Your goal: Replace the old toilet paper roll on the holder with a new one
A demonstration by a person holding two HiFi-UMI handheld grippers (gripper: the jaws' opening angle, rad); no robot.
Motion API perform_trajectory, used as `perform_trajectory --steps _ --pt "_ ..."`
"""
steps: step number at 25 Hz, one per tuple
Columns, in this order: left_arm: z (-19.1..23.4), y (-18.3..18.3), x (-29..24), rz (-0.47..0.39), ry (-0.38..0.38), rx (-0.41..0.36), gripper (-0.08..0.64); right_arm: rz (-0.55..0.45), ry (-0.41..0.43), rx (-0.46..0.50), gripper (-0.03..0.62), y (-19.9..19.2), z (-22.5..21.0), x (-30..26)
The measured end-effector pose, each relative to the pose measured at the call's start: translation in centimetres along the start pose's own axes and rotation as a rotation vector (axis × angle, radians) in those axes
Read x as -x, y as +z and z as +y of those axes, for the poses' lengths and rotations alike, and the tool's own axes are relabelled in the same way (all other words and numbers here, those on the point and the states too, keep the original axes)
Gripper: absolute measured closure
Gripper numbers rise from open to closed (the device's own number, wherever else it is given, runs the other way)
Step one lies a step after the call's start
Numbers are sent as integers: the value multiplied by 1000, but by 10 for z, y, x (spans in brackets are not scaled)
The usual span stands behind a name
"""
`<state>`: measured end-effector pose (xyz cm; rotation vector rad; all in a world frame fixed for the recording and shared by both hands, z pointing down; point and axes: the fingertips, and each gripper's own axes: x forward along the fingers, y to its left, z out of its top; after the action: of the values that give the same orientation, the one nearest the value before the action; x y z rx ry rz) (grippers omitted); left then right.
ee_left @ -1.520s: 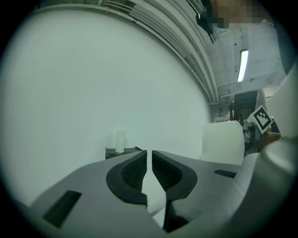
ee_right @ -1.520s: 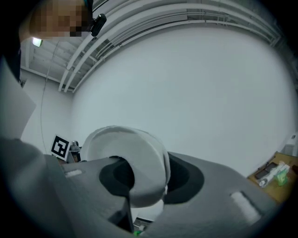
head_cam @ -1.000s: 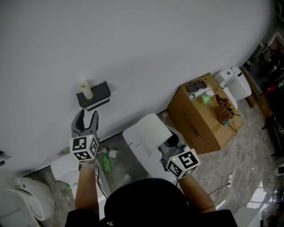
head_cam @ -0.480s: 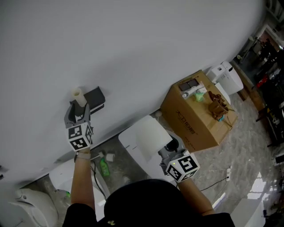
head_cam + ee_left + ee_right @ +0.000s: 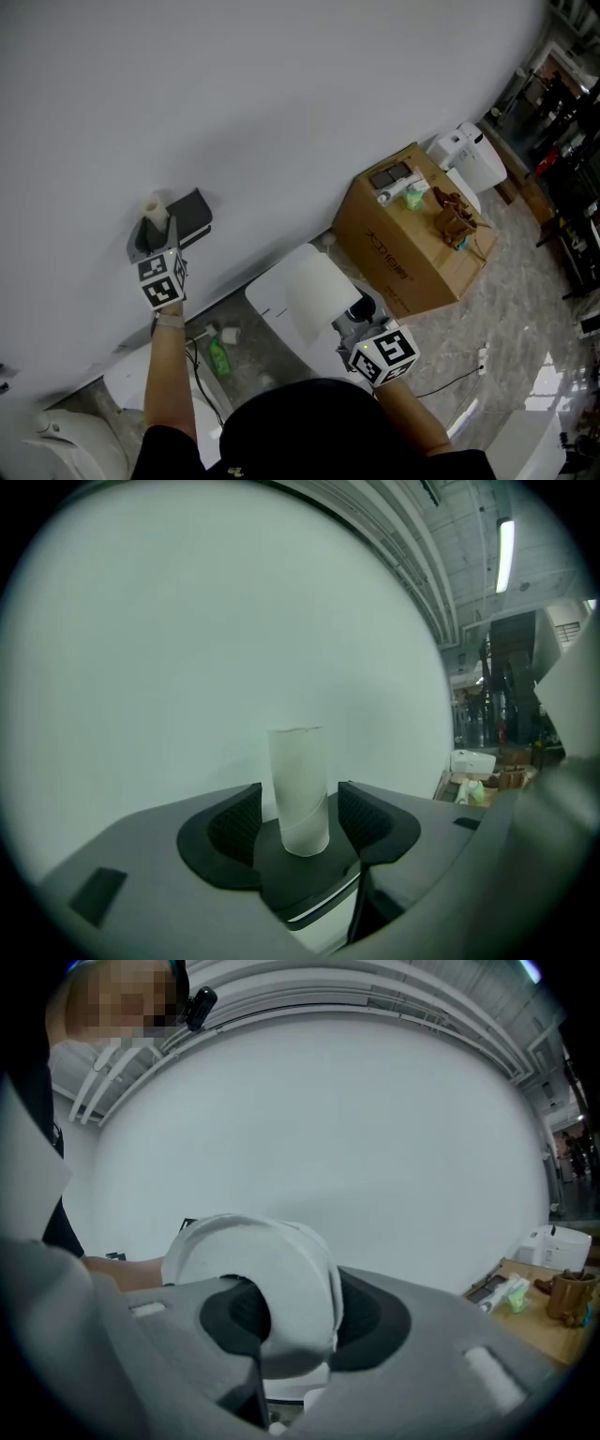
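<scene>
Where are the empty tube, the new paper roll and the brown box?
empty tube (image 5: 298, 785), left gripper view, middle of its side.
new paper roll (image 5: 291, 1279), right gripper view, its white front.
brown box (image 5: 394, 255), head view, its printed side.

From above, the left gripper (image 5: 150, 234) is covering the cardboard tube's (image 5: 155, 208) lower part. The paper roll (image 5: 258, 1279) is hiding whatever is lying beyond the right gripper (image 5: 300, 1312).
</scene>
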<state>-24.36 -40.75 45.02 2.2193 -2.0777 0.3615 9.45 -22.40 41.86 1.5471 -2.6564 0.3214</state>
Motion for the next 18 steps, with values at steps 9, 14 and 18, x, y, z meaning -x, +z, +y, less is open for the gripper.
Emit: perform_trajectory --steps 9,14,18 --pt "12 -6 -4 34 18 -19 374 -4 8 3 457 1 2 2" --pt "11 -6 -3 33 10 -16 376 -5 19 4 457 0 3 5" --pt "9 1 5 7 -5 -4 376 -6 29 7 457 1 4 6"
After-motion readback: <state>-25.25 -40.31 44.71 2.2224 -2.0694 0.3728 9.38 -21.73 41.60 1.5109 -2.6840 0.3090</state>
